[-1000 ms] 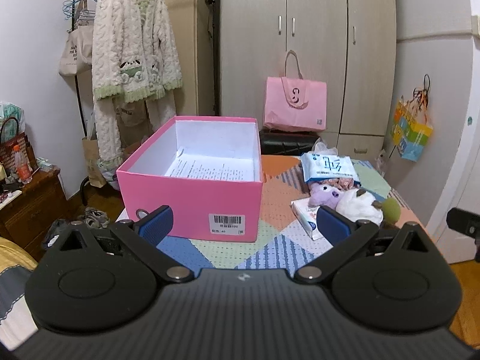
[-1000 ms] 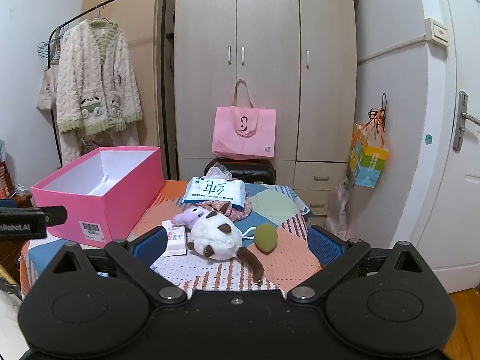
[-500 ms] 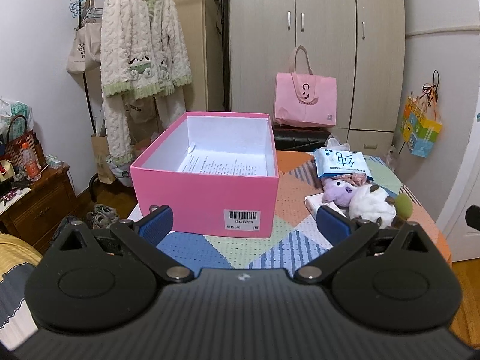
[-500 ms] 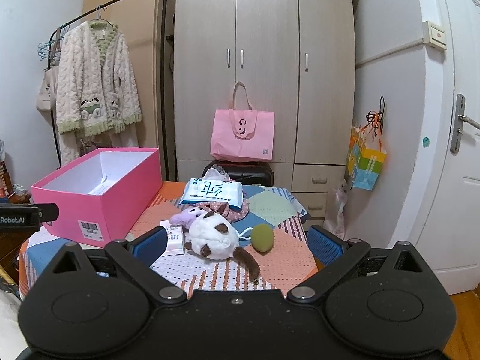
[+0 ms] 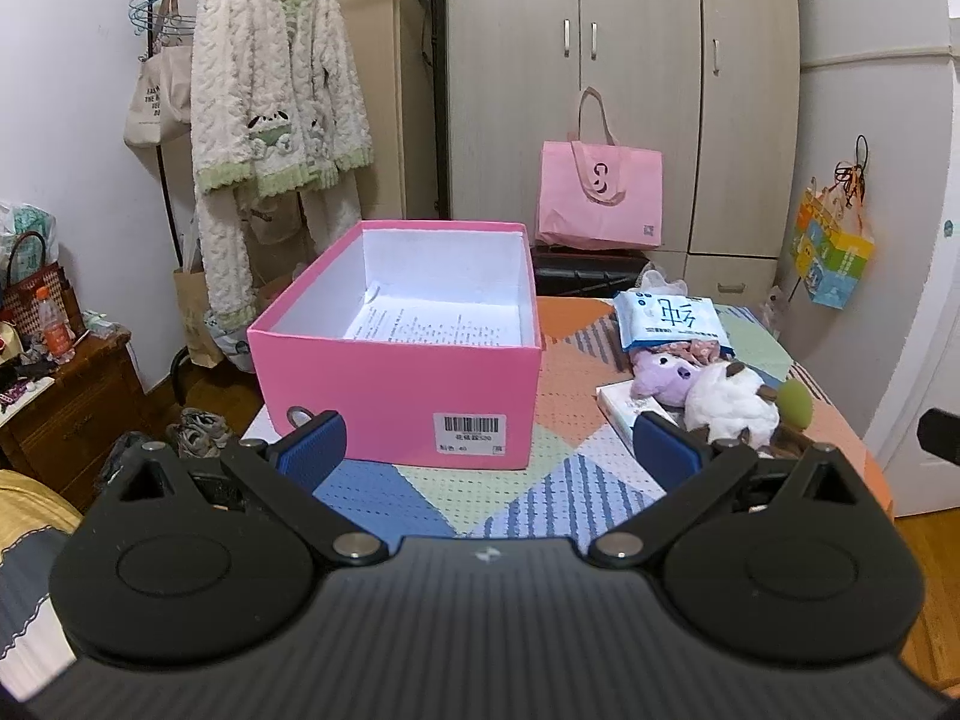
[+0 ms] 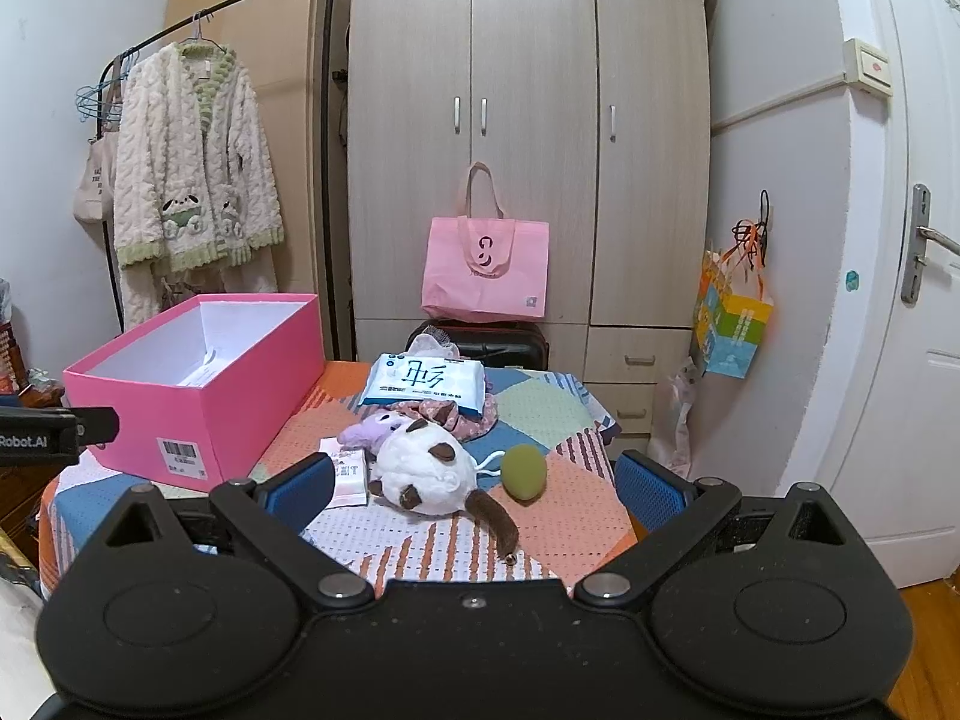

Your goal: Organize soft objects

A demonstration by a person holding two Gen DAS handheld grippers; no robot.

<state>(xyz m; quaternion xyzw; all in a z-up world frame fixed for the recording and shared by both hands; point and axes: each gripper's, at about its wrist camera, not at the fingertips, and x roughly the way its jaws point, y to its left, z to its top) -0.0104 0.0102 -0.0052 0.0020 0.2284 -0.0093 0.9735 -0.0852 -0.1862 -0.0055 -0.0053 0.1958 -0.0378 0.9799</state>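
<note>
An open pink box [image 5: 396, 384] [image 6: 198, 390] with a printed sheet inside stands on the left of the patchwork table [image 5: 576, 468]. To its right lie a white and brown plush [image 6: 429, 468] [image 5: 729, 402], a purple plush [image 6: 369, 429] [image 5: 660, 372], a green sponge [image 6: 524, 471], a wipes pack [image 6: 423, 381] [image 5: 669, 321] and a small tissue pack [image 6: 348, 471]. My left gripper [image 5: 489, 447] is open and empty in front of the box. My right gripper [image 6: 474, 486] is open and empty, short of the plush.
A wardrobe [image 6: 528, 138] with a pink tote bag [image 6: 486, 264] stands behind the table. A clothes rack with a fleece robe [image 5: 276, 108] is at the left, a wooden nightstand [image 5: 60, 396] beside it. A white door [image 6: 912, 300] is at the right.
Both grippers have drawn back and risen a little, so the box and the soft things look smaller and farther. Both stay open and empty.
</note>
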